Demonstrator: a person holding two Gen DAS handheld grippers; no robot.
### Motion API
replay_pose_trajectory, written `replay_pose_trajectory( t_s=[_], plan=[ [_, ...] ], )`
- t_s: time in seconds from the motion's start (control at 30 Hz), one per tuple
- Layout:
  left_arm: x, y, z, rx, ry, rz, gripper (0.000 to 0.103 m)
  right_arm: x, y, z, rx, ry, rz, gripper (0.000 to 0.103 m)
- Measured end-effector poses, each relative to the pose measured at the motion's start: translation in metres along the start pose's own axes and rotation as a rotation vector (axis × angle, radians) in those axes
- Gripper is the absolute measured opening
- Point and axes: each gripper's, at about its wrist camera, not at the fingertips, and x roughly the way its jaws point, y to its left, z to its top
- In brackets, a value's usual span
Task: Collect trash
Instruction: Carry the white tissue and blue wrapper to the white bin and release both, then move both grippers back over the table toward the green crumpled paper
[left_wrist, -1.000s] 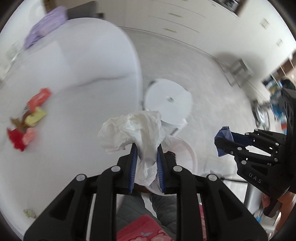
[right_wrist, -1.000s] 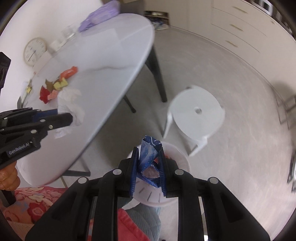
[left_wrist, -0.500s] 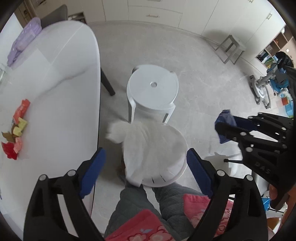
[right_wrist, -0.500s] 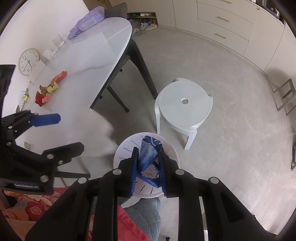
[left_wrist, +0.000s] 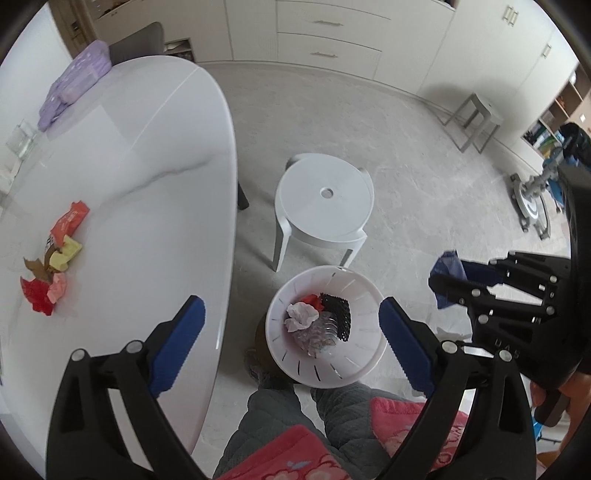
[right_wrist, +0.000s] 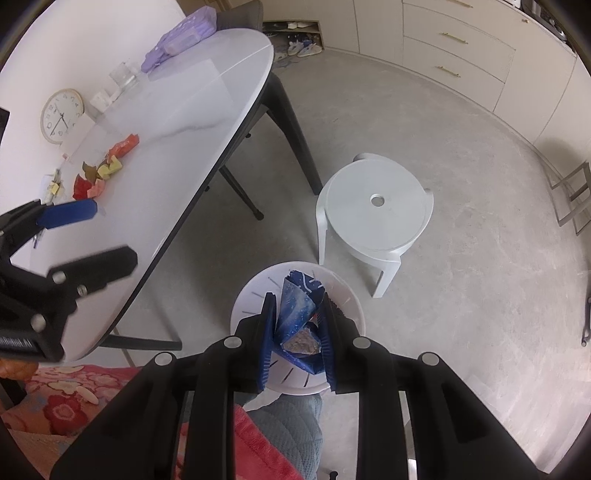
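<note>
Trash: now lying in three places, on the table, in the bin, and in the right tongs.

Standing to the left, as a second ago: white oval table (left_wrist: 147, 184), carrying a purple pack (left_wrist: 75, 83) at its far end and a small heap of red, yellow and pink wrappers (left_wrist: 51, 258) nearer in. Standing on the floor beyond the bin: white round stool (left_wrist: 325, 206).

Sitting on the floor just in front of the person's knees: white slotted bin (left_wrist: 362, 354). Lying inside it now, no longer falling as half a second ago: crumpled white tissue (left_wrist: 301, 315), touching a red scrap (left_wrist: 313, 300), a black mesh piece (left_wrist: 336, 314) and some clear crinkled plastic (left_wrist: 321, 336).

Hanging over the bin with fingers spread wide and gripping nothing, after pinching the tissue a second ago: left gripper (left_wrist: 290, 307).

Still clamping a blue wrapper (right_wrist: 295, 310) and hovering above the bin: right gripper (right_wrist: 297, 299). Showing brownish at the wrapper's open lower end; contents hard to make out.

Getting hidden: the bin's near rim, behind the knees in the left view; the bin's contents, behind the blue wrapper and fingers in the right view. Getting cut off at the frame edge: the table's near end.
</note>
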Motion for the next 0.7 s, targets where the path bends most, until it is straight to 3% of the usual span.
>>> replay_pose_trajectory(
  t_s=[0.1,0.17,0.2,0.23,0.7],
  plan=[
    [-0.001,0.010,-0.001,-0.032,-0.004,0.003,0.091,0.005,0.005,-0.001,-0.011,0.012,0.009,0.026],
    [-0.002,0.016,-0.001,-0.052,-0.007,0.007,0.091,0.009,0.011,-0.001,-0.022,0.028,0.017,0.053],
    [-0.003,0.019,-0.002,-0.062,-0.008,0.007,0.091,0.010,0.014,-0.001,-0.024,0.026,0.005,0.080],
    [-0.003,0.022,-0.002,-0.071,-0.009,0.007,0.091,0.009,0.017,0.000,-0.024,0.010,-0.035,0.096],
    [-0.006,0.039,-0.011,-0.103,0.000,0.011,0.091,0.013,0.013,0.009,0.041,0.012,-0.053,0.098]
  ],
)
